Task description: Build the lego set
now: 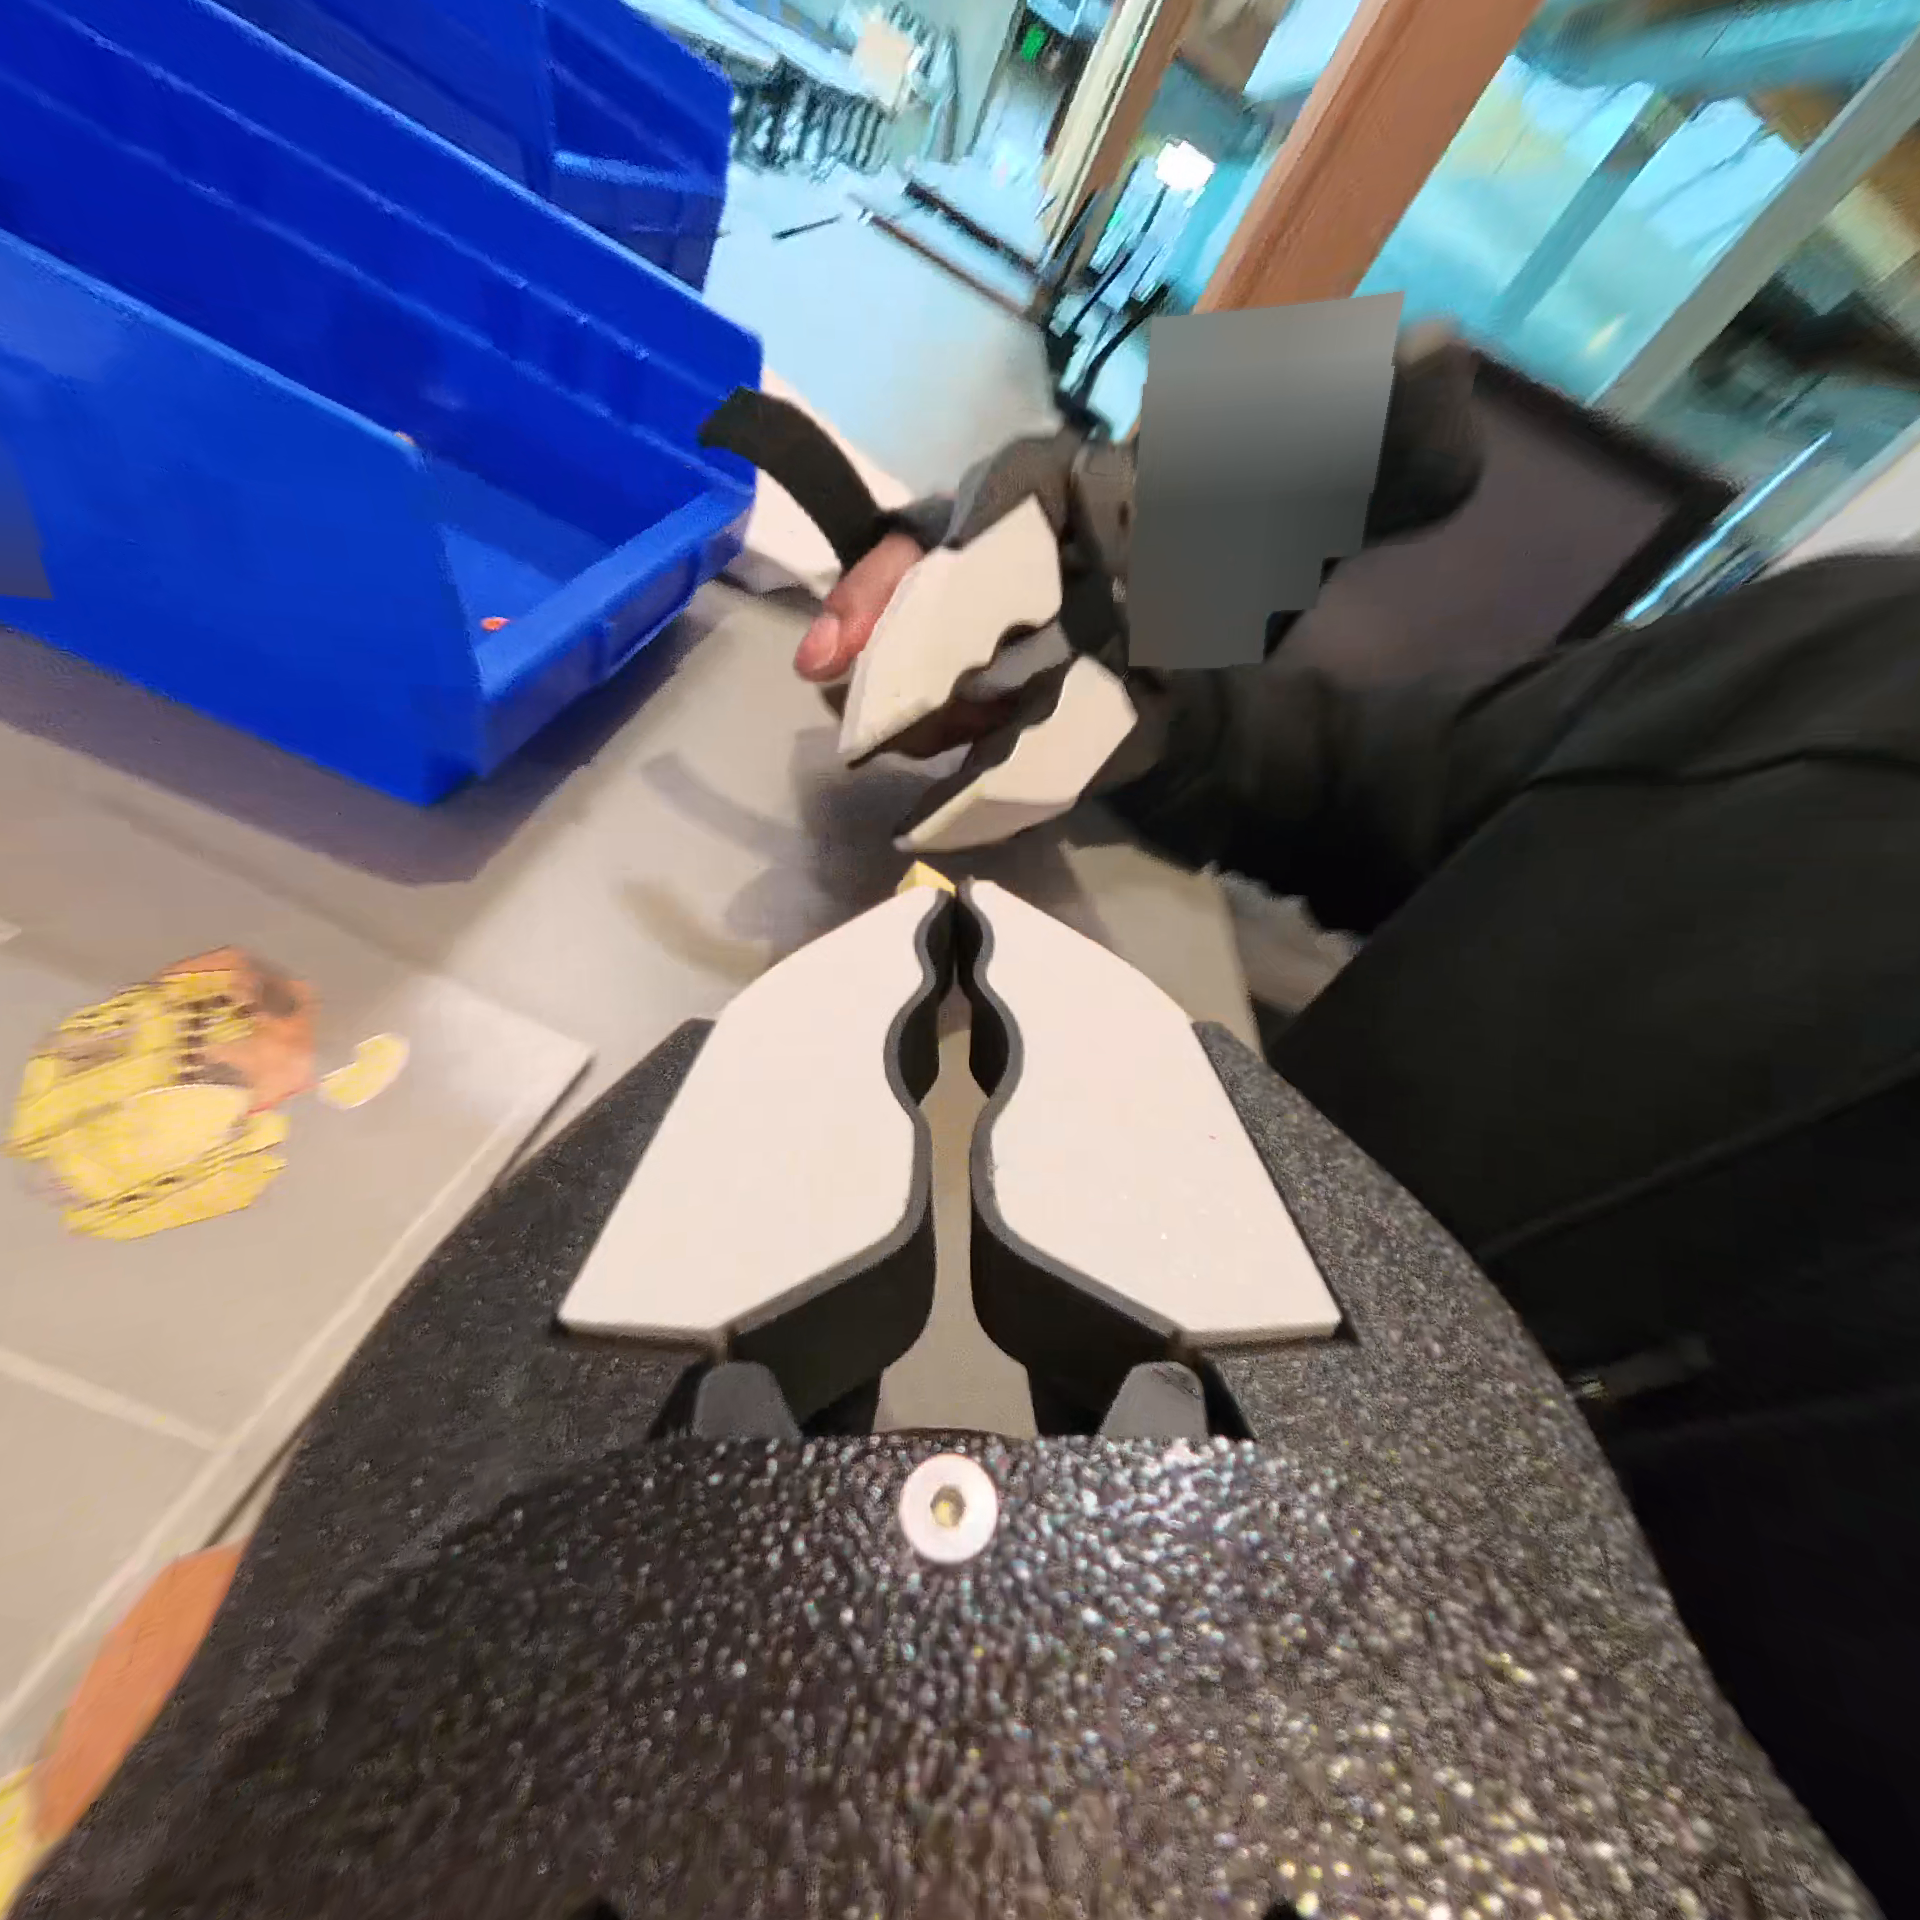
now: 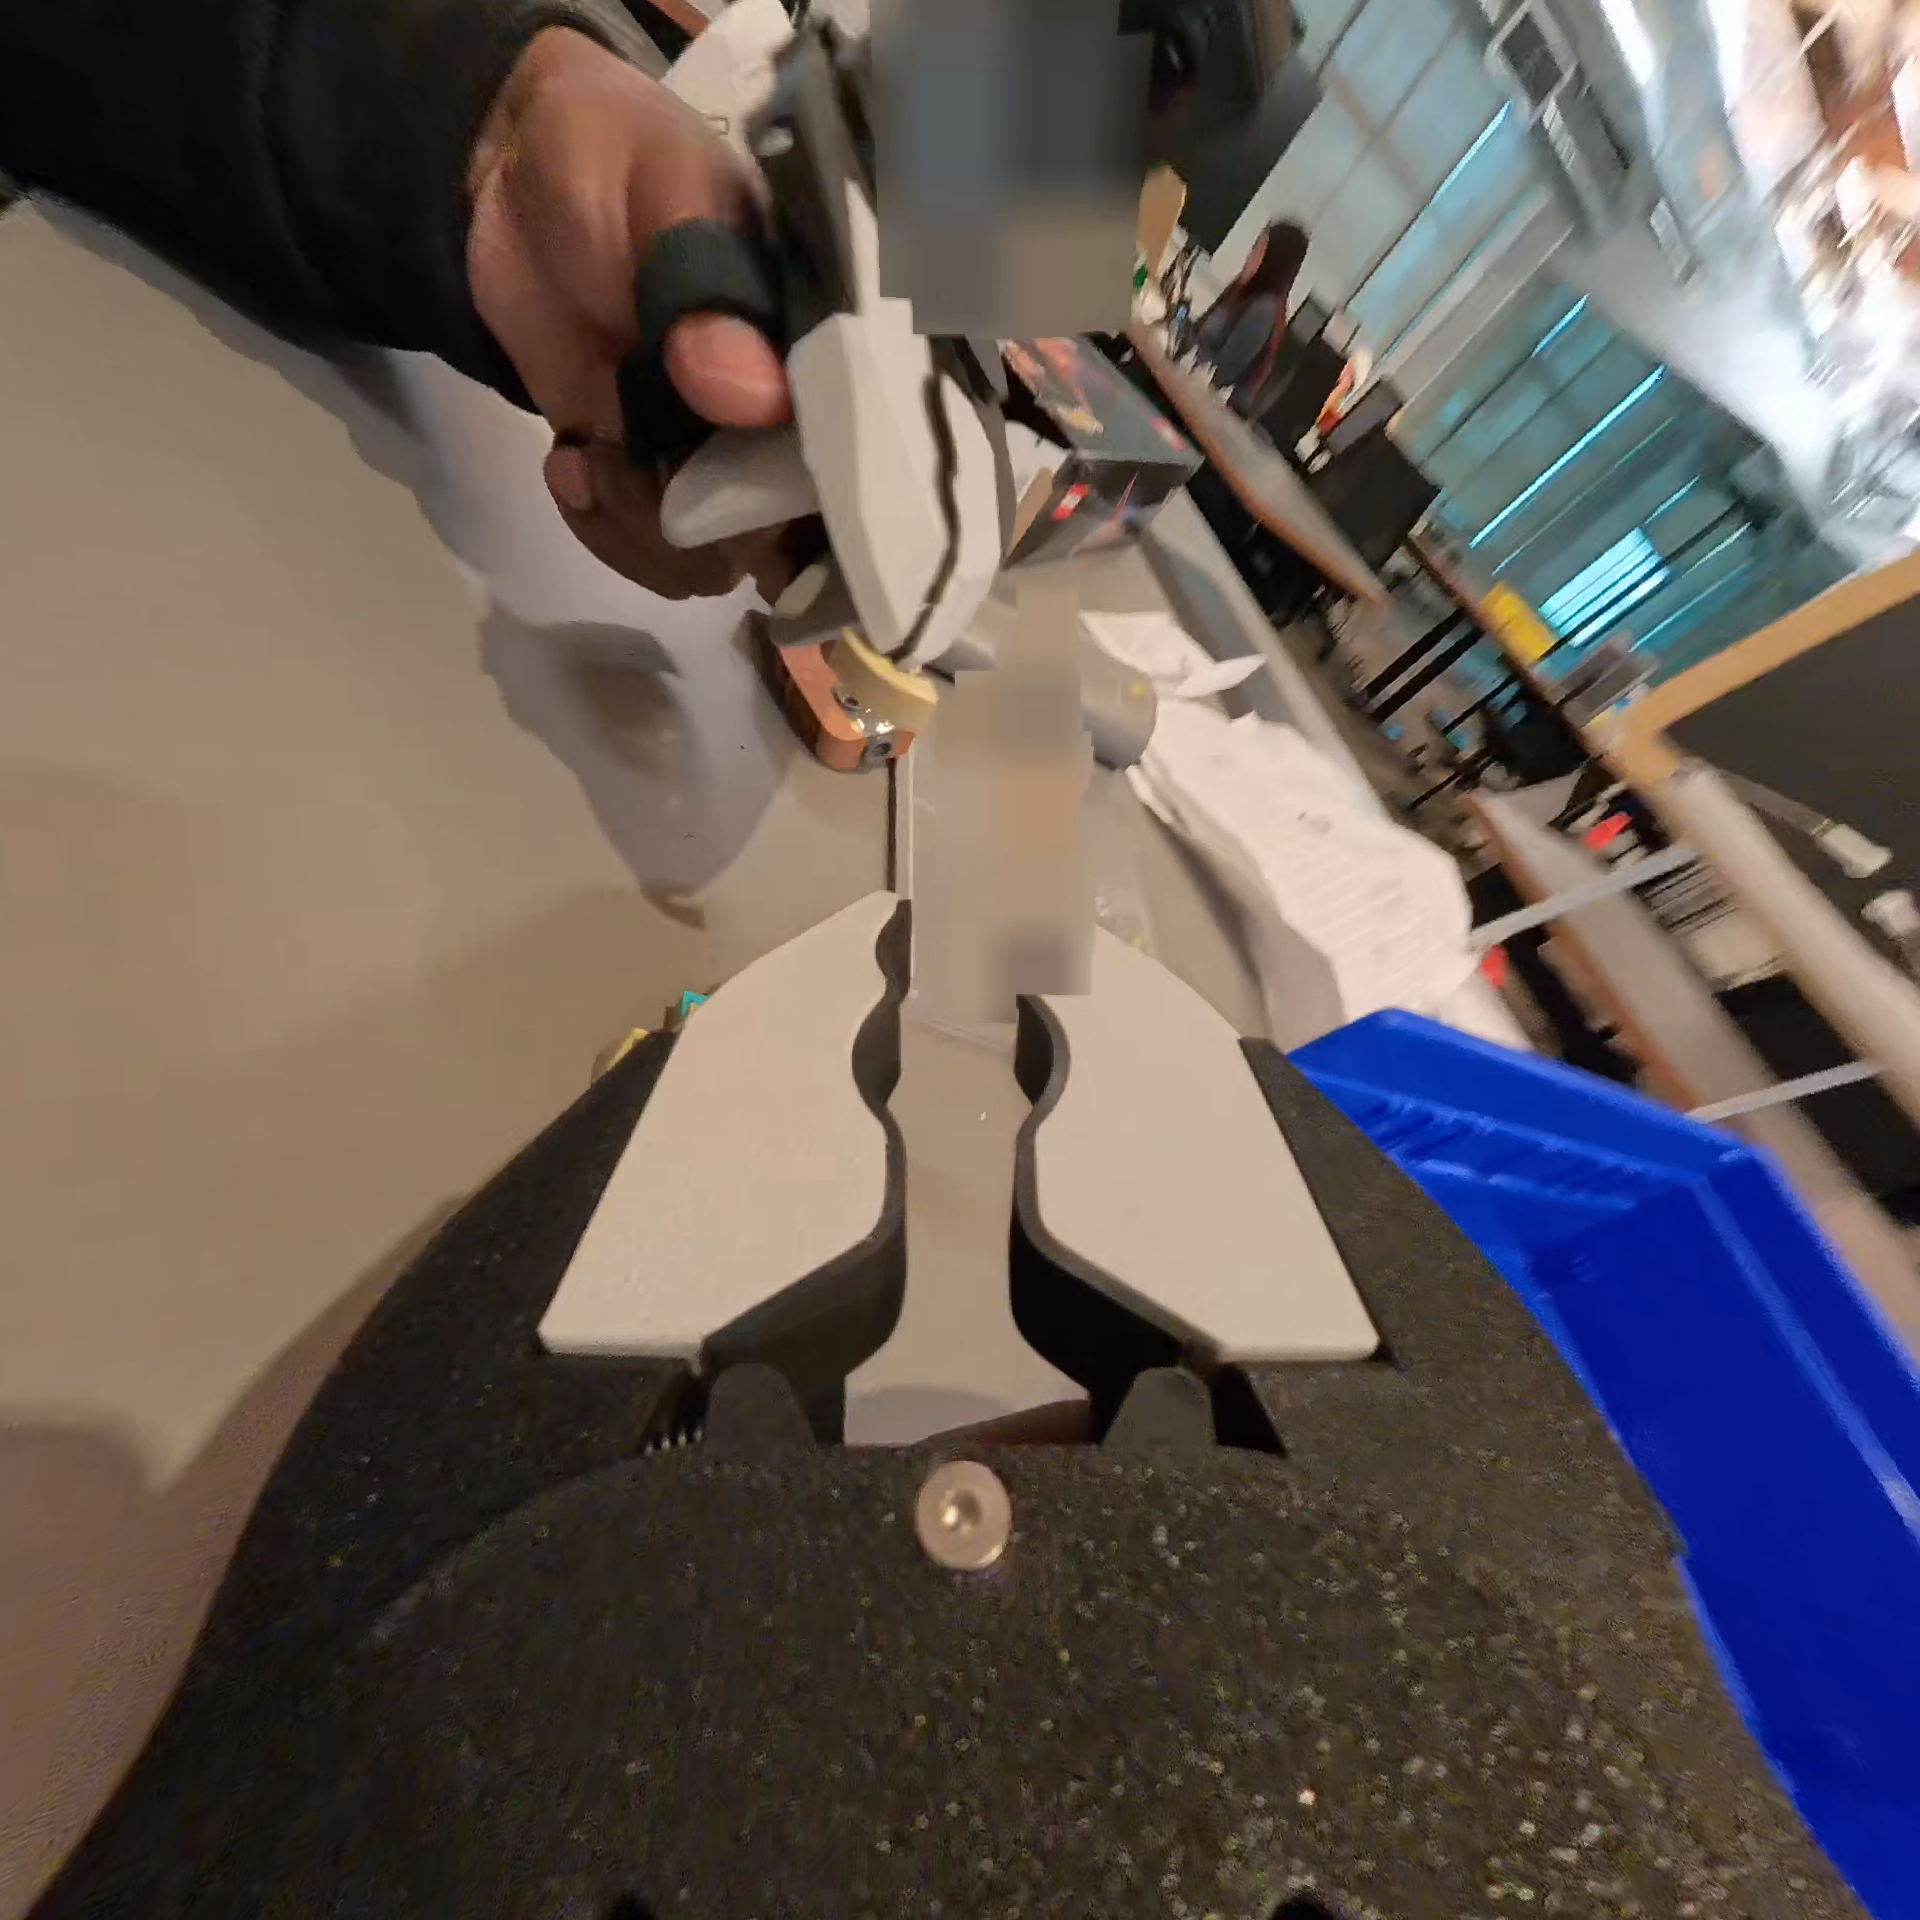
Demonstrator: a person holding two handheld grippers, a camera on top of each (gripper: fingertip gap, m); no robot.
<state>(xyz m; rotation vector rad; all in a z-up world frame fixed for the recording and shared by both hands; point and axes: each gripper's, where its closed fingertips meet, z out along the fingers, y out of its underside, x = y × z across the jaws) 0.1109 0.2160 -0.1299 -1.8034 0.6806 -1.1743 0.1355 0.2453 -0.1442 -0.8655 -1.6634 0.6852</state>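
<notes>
A tan curved piece (image 2: 883,686) on a brown block (image 2: 831,727) sits on the worktop (image 1: 520,883) at the very tip of the left tongs (image 1: 954,904), which are clenched. The right tongs (image 1: 878,795) hover just beyond, fingers parted with nothing visibly between them. The blue bin (image 1: 468,520) alongside holds a small orange bit (image 1: 494,623).

Two grippers show: the left gripper (image 1: 954,906) and the right gripper (image 1: 902,798). One stack of blue bins (image 1: 343,488) stands on the table (image 1: 540,894) at its far left edge. Two hands (image 2: 613,312) (image 1: 847,613) are visible.
</notes>
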